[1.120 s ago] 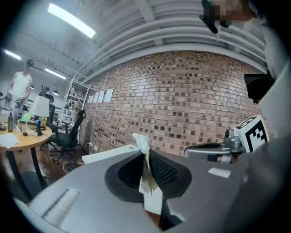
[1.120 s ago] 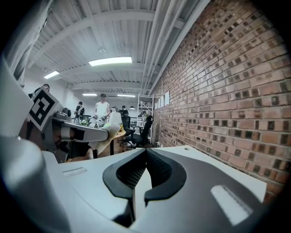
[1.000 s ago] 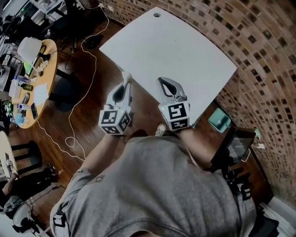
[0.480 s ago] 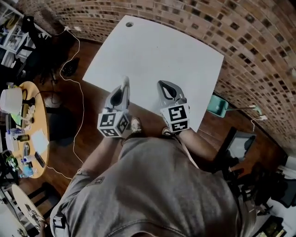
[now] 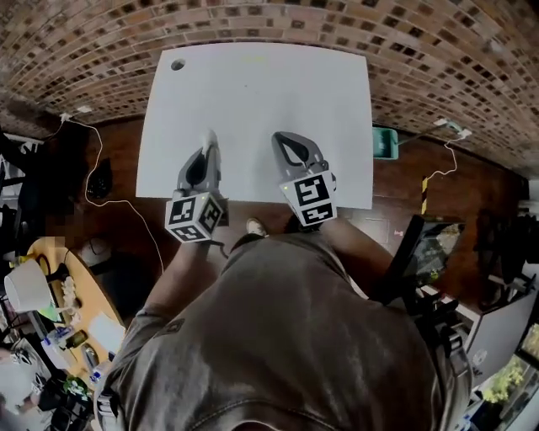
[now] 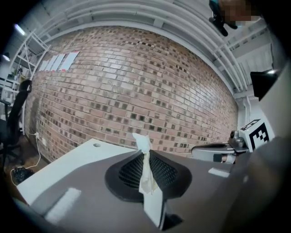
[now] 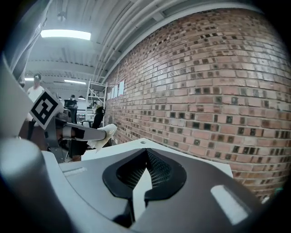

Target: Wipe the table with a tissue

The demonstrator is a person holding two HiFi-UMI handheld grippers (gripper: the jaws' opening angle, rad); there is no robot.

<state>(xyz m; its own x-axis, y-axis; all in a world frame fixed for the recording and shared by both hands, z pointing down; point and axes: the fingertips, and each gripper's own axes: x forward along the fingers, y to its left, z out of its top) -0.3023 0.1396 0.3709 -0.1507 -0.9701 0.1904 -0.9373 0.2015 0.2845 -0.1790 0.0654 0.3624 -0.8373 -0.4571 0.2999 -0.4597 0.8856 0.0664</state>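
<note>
The white table (image 5: 253, 93) lies straight ahead in the head view, bare, with a round cable hole (image 5: 178, 64) at its far left corner. My left gripper (image 5: 210, 140) hovers over the near edge, shut on a crumpled white tissue (image 6: 142, 142) that sticks up from between the jaw tips. From the left gripper view (image 6: 145, 155) the table (image 6: 68, 164) stretches toward a brick wall. My right gripper (image 5: 279, 140) hangs beside it over the near edge, shut with nothing in it (image 7: 146, 151). The right gripper view also shows the tissue (image 7: 102, 135) at the left gripper's tip.
A brick wall (image 5: 253, 21) runs behind the table. A teal bin (image 5: 385, 141) stands on the floor off the right edge. Cables (image 5: 93, 143) trail over the dark wood floor at left. A cluttered round wooden table (image 5: 50, 295) sits at lower left, a dark chair (image 5: 425, 248) at right.
The head view has swung round, so the table now lies square in front instead of skewed. Both grippers stay shut and side by side, now over the table's near edge.
</note>
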